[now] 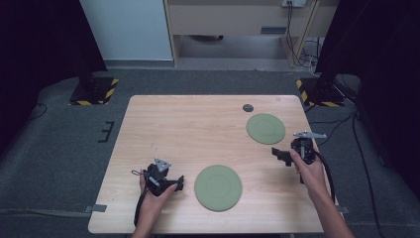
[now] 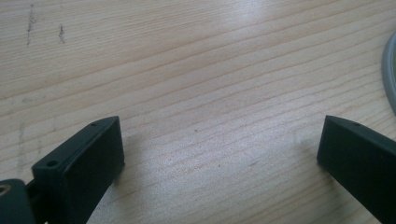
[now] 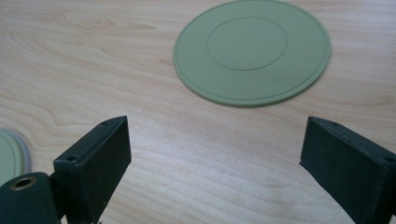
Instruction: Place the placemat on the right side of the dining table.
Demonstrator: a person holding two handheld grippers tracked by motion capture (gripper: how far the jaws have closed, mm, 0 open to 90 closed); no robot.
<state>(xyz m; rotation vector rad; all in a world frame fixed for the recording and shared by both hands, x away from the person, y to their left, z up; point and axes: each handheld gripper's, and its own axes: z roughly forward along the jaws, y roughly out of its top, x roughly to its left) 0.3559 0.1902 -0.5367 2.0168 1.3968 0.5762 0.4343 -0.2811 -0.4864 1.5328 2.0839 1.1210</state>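
Two flat green discs lie on the table (image 1: pixel 163 124): the near disc (image 1: pixel 218 187) sits toward the person's edge, just right of the left gripper (image 1: pixel 179 182), and the far disc (image 1: pixel 266 128) lies toward the back right, just beyond the right gripper (image 1: pixel 281 154). A small dark round piece (image 1: pixel 248 107) rests behind the far disc, apart from it.

In the right gripper view one green disc (image 3: pixel 252 50) lies ahead of the spread jaws, untouched, with bare wood between it and them. The likely step is a reach for a disc. Since each lies thin and flush (no raised lip shows), a jaw would have to slide low under the rim, approaching level with the wood.

Both grippers stand wide open and hold nothing. The left gripper view shows bare table between its jaws, with a pale rim (image 2: pixel 388 74) at the right edge.
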